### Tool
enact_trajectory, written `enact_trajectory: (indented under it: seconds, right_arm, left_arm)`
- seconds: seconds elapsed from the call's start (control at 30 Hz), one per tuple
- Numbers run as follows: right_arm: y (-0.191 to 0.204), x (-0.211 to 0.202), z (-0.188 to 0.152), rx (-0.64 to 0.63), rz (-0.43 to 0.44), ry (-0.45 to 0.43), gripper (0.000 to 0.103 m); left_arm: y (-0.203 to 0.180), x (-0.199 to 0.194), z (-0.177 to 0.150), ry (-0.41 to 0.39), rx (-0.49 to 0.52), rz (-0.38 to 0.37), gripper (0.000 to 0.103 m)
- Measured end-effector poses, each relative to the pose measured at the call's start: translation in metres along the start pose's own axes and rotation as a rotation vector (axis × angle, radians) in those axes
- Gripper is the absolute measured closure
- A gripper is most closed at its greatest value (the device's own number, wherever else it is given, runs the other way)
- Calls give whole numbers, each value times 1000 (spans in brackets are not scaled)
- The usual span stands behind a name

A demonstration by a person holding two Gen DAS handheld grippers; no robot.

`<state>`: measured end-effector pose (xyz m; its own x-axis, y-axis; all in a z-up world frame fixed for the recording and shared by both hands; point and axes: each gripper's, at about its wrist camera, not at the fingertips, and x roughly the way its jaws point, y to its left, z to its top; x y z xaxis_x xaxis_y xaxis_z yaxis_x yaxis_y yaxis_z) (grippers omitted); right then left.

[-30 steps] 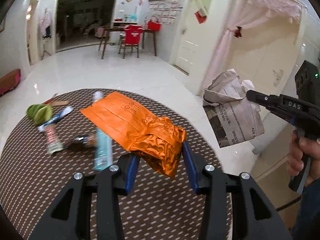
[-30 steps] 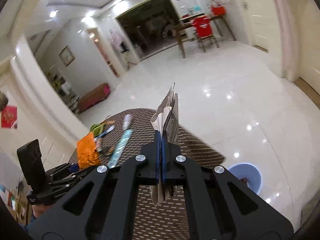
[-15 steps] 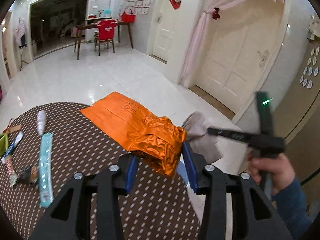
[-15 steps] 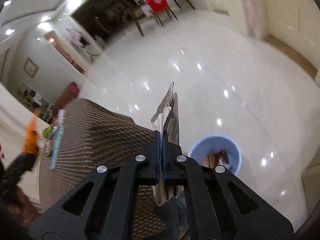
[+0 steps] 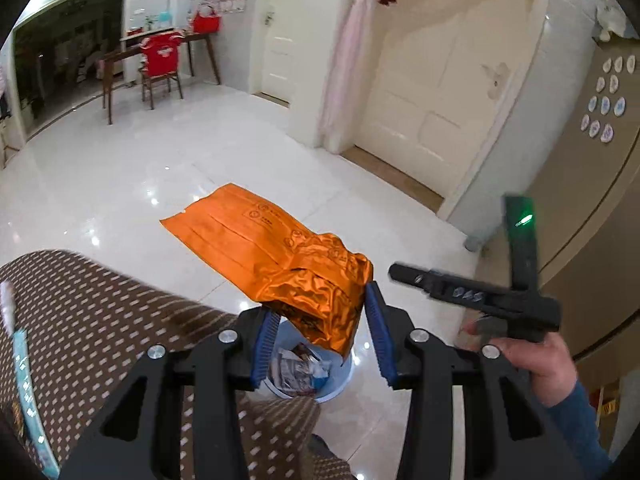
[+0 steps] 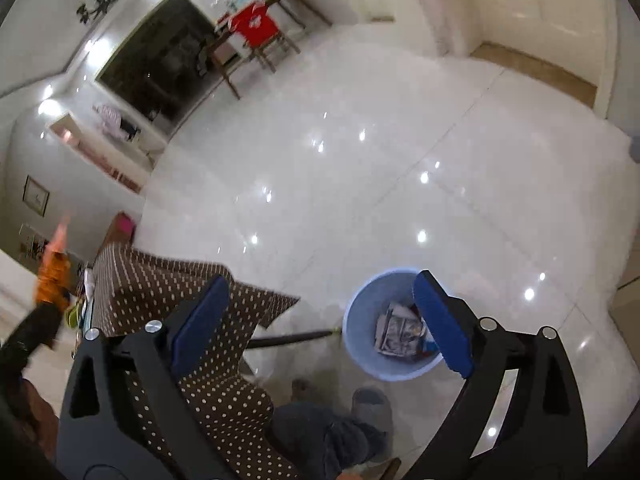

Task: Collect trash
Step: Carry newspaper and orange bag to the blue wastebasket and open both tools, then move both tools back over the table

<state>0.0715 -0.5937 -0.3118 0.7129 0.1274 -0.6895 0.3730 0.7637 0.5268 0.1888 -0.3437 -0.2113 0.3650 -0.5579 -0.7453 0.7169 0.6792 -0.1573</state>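
Already some paper (image 6: 394, 330) lies in the blue bin (image 6: 360, 344) below the released right gripper (image 6: 320, 320); the left gripper (image 5: 318, 344) grasps an orange wrapper (image 5: 276, 256) above it, bench (image 5: 100, 320) litter remaining.

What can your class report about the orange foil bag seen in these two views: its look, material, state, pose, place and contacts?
The orange foil bag looks like shiny metallic plastic, flat and printed at its far end, crumpled at its near end. The left gripper holds that crumpled end between its blue pads, and the flat end juts forward in the air. It hangs above the blue bin, beside the dotted brown tablecloth. Only the gripper touches it.
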Motion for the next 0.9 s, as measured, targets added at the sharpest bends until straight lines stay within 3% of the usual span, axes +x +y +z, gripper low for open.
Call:
enact_trajectory:
  seconds: [0.3, 0.33, 0.37, 0.43, 0.63, 0.9]
  right_arm:
    - [1, -39, 16, 18, 2, -124, 8]
    - [3, -42, 16, 17, 2, -133, 8]
    - [3, -44, 16, 19, 2, -139, 7]
    - [3, -45, 19, 22, -2, -147, 7]
    - [7, -44, 19, 18, -9, -143, 6]
    - [37, -49, 10, -34, -52, -157, 6]
  left_arm:
    - [-10, 79, 12, 181, 46, -67, 60]
    - [-11, 85, 12, 199, 50, -68, 48]
    - [-10, 92, 13, 216, 46, -52, 28]
    - [-7, 94, 13, 202, 28, -27, 17]
    - [6, 84, 15, 208, -35, 24, 12]
    - [11, 22, 17, 48, -36, 88, 10]
